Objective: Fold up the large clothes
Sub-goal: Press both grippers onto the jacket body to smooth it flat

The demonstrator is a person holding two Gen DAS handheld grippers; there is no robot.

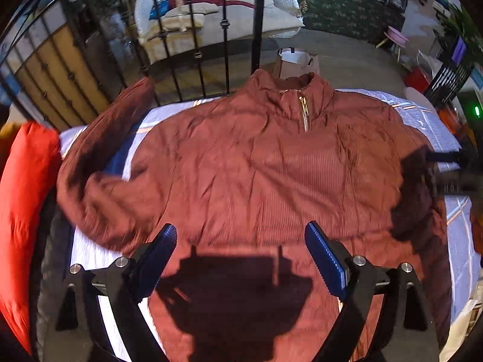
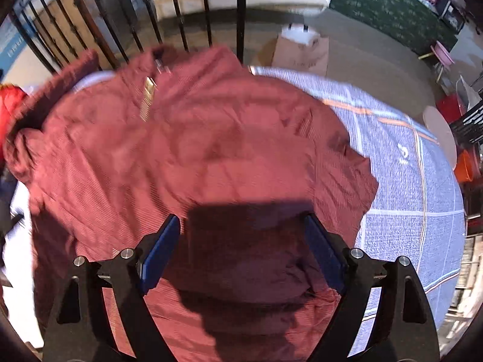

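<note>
Bed point(image 1: 422, 114) with a pale blue checked cover, orange and white lines across it, filled most of both views. Black iron railing point(image 1: 193, 36) stood at its far edge.

Rust-red ribbed pullover point(image 1: 256, 166) lay spread flat, front up, over the middle of the cover, collar toward the railing. Its sleeve on the left side of the left wrist view point(image 1: 99, 138) bent up toward the bars; the other sleeve folded back along the body near the bed's right side. Fabric creased, both views somewhat motion-blurred.

Red cushion point(image 1: 24, 205) sat against the bed's left edge, just beside the bent sleeve. Brown paper bag point(image 1: 297, 63) stood on the floor beyond the collar.

Left gripper point(image 1: 241, 235) hung over the lower hem area, jaws spread wide, nothing between them; its shadow fell on the cloth below. Right gripper point(image 2: 243, 226) was likewise released and empty, above the folded sleeve side.

Gold zipper point(image 1: 305, 111) ran short down from the collar, pull hanging.
</note>
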